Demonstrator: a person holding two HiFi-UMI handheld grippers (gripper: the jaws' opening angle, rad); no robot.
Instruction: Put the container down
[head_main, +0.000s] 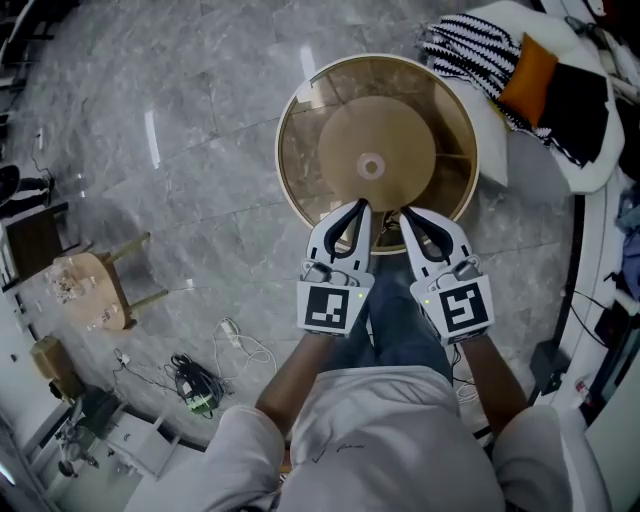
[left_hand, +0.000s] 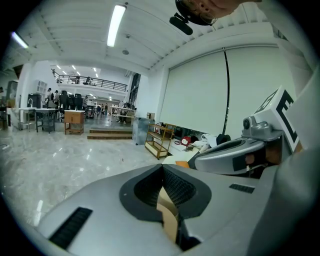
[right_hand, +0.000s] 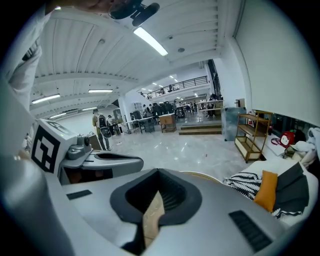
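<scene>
The grey marble floor (head_main: 200, 150) fills most of the head view. Over it, just in front of the person's knees, is the round tan container (head_main: 375, 140) (a flat disc with a small hole sits in its middle). Whether it touches the floor I cannot tell. At the top right lie a striped cushion (head_main: 470, 50) and an orange cushion (head_main: 528, 68). A wooden stool (head_main: 95, 285) stands at the left, well apart. The left tongs (head_main: 356, 208) and the right tongs (head_main: 409, 214) sit side by side on the container's near rim. Each pair is closed narrowly on the thin tan edge.
</scene>
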